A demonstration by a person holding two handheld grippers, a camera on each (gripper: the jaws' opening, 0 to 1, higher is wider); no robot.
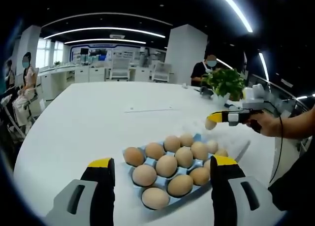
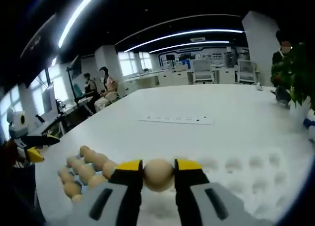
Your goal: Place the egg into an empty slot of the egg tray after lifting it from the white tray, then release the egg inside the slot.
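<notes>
A tan egg (image 2: 158, 175) is pinched between the yellow-tipped jaws of my right gripper (image 2: 158, 166), held in the air over the white table. In the left gripper view that right gripper (image 1: 212, 119) comes in from the right with the egg (image 1: 210, 124) beyond the blue egg tray (image 1: 197, 192). The tray carries several eggs (image 1: 166, 165). My left gripper (image 1: 162, 163) stands open just in front of the tray, nothing between its jaws. The white tray (image 2: 246, 169), with round dimples, lies under and to the right of the held egg. The rows of eggs (image 2: 83, 169) lie to its left.
A potted plant (image 1: 226, 83) stands on the table's far right. A person's hand (image 1: 266, 123) holds the right gripper. A white paper strip (image 2: 177, 119) lies mid-table. People sit at the back and left. Desks and chairs fill the far room.
</notes>
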